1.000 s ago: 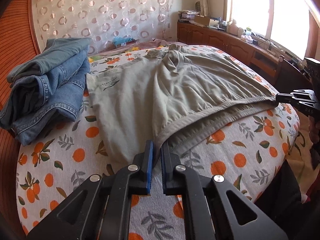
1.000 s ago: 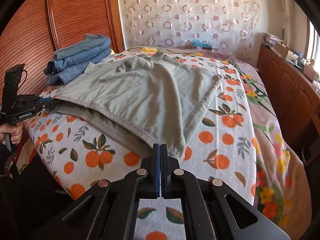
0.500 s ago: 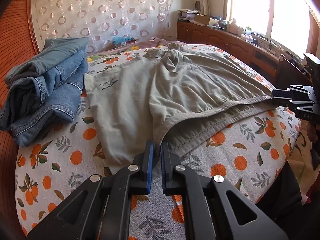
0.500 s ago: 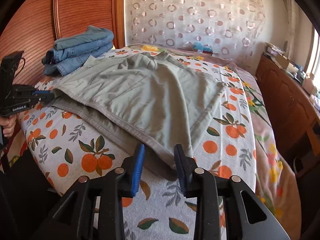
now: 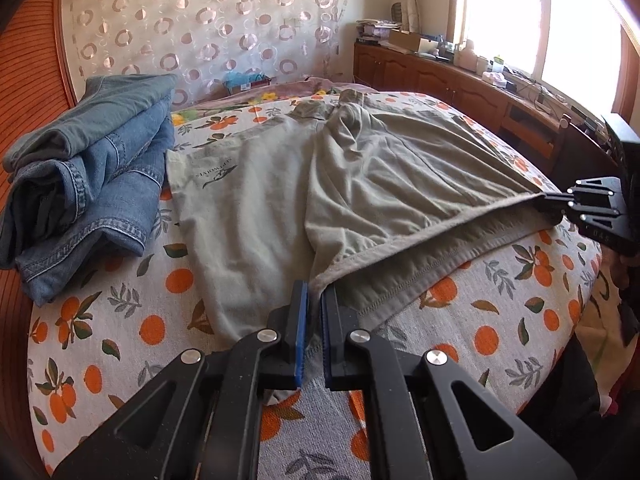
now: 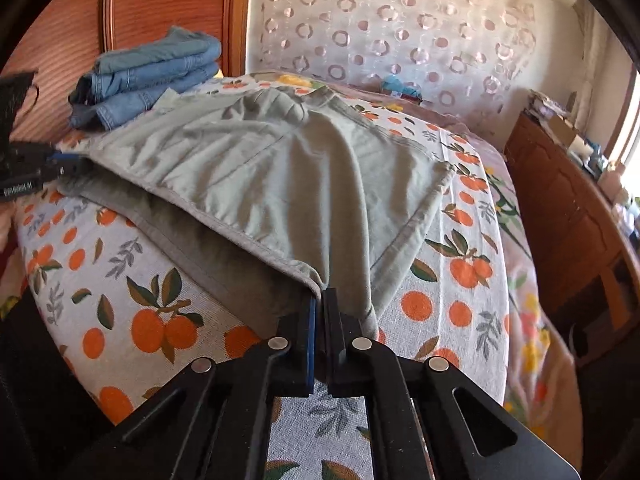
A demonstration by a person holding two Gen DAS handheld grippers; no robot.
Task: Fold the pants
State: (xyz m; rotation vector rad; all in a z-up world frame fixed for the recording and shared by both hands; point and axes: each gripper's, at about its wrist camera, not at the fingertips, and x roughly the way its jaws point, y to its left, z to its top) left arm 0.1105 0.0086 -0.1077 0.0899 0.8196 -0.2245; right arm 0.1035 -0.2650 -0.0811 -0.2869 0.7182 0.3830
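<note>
Bed [image 5: 120, 320]: fills the lower and middle frame in both views; sheet printed with oranges and leaves. Serves as the folding surface.

Pants [image 5: 260, 216]: grey-green, spread across the centre of the bed, with a small logo print toward the upper left of the left view. One layer is lifted at its near hem and strung between the two tools; a second layer lies flat beneath, its stitched hem showing at lower centre.

Folded jeans [image 5: 80, 176]: blue stack at the left edge of the left view, upper left in the right view, touching the far corner of the pants.

Cabinet [image 5: 460, 84]: wooden, upper right of the left view, its top cluttered.

Left gripper [image 5: 314, 300]: bottom centre of its own view, clenched on the hem corner of the pants.

Right gripper [image 6: 320, 304]: bottom centre of its own view, likewise clamped on the opposite hem corner.

Handling note, as judgement: the step appears to be carrying the lifted hem over toward the far end. It goes best with both corners raised level and the edge between them taut, travelling together, so the layer lands square on the lower one without dragging it or nudging the jeans. Release only once the edges align.
</note>
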